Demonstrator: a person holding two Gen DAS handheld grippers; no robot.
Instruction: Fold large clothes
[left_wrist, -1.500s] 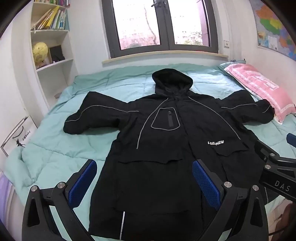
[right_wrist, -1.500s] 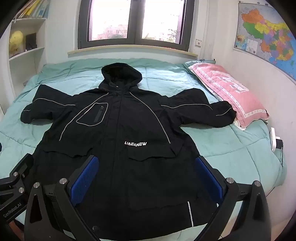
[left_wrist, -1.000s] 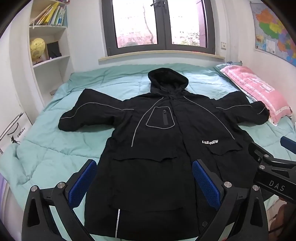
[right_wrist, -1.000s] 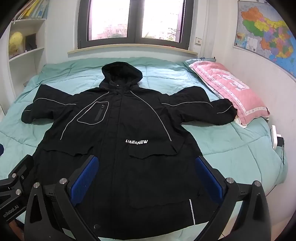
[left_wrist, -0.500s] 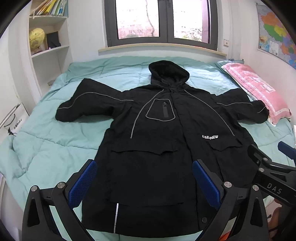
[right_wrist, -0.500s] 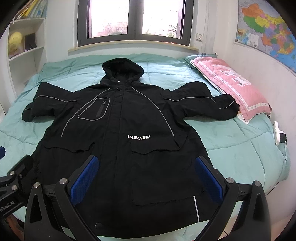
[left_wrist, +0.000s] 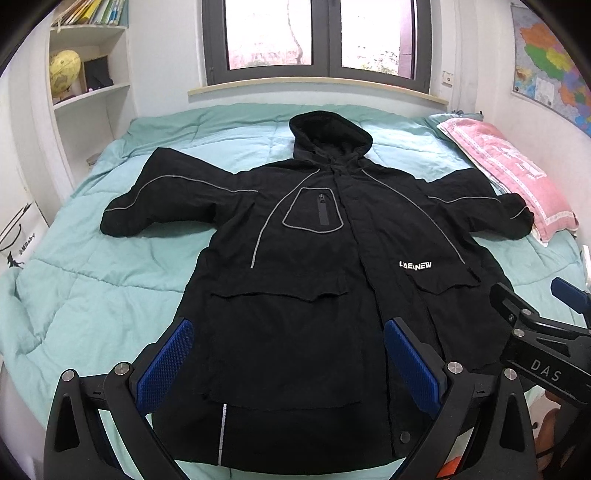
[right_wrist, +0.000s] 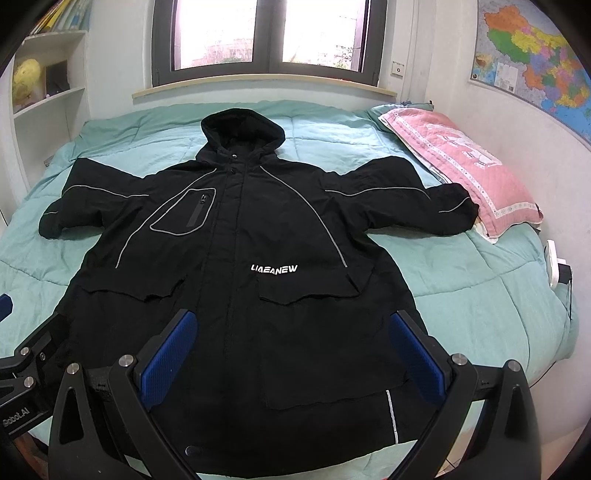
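A large black hooded jacket (left_wrist: 314, 266) with grey piping and a white logo lies flat, front up, on the teal quilt, sleeves spread to both sides and hood toward the window. It fills the right wrist view too (right_wrist: 243, 273). My left gripper (left_wrist: 288, 362) is open and empty, held above the jacket's lower hem. My right gripper (right_wrist: 291, 354) is open and empty, also above the lower part of the jacket. The right gripper's body shows at the right of the left wrist view (left_wrist: 535, 339).
The bed with the teal quilt (left_wrist: 92, 280) fills the room under the window. A pink pillow (right_wrist: 461, 162) lies at the right by the jacket's sleeve cuff. White shelves with a yellow globe (left_wrist: 64, 68) stand at the left. A map (right_wrist: 535, 62) hangs on the right wall.
Both grippers have drawn back and risen a little, so more of the jacket's hem and the bed's near edge shows. Both stay open. The jacket has not moved.
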